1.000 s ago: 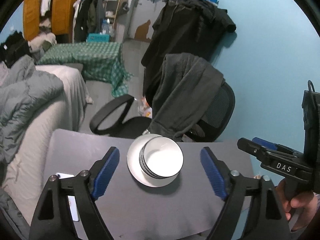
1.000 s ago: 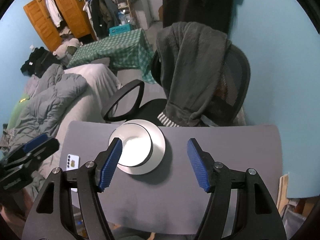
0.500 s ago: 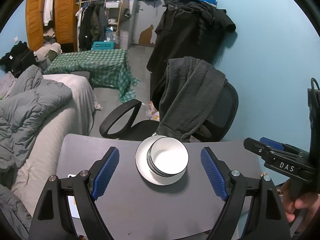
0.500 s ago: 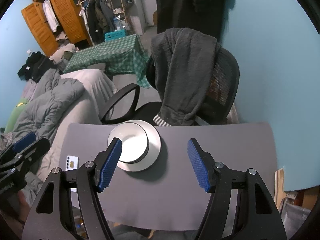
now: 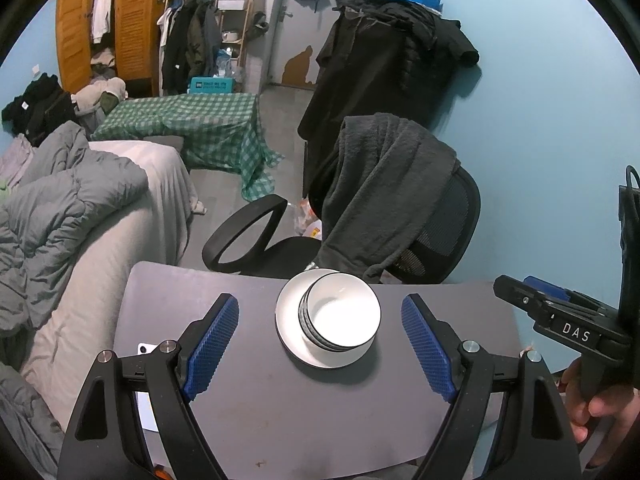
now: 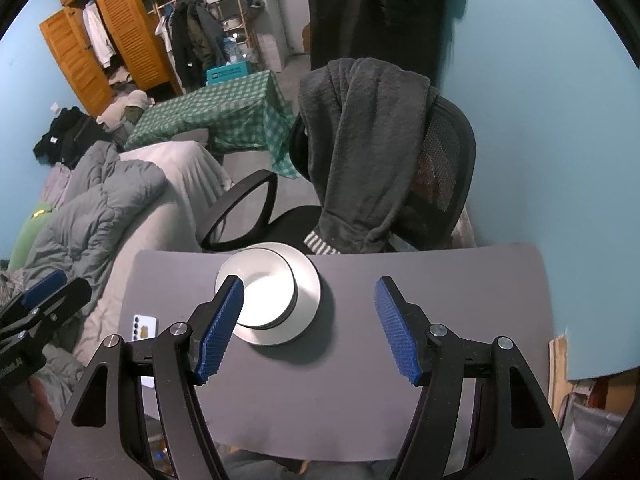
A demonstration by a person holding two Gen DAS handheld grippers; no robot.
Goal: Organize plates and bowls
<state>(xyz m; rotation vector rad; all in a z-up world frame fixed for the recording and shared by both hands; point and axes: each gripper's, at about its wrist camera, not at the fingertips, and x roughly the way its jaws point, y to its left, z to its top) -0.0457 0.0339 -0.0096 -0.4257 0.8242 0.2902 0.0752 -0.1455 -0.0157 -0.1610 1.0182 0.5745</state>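
A stack of white bowls with dark rims [image 5: 340, 322] [image 6: 264, 296] sits on a white plate [image 5: 290, 336] [image 6: 308, 288] near the far edge of the grey table [image 5: 280, 412] [image 6: 440, 320]. My left gripper [image 5: 320, 344] hangs above the table in front of the stack, jaws wide apart, nothing between the blue pads. My right gripper [image 6: 308, 326] hovers open a little to the right of the stack, and its left pad [image 6: 220, 328] overlaps the bowls' near edge in the picture. Each gripper shows at the edge of the other's view, the right one [image 5: 560, 320] held by a hand.
A white phone [image 6: 145, 327] [image 5: 145, 349] lies at the table's left edge. Beyond the far edge stands a black office chair [image 5: 440, 232] draped with a dark grey garment [image 6: 360, 152]. A bed with a grey duvet [image 5: 72, 216] runs along the left. The blue wall is close on the right.
In both views the stack and table have slid slightly, as if both grippers drew back and shifted a little. Both stay open and nothing was touched.
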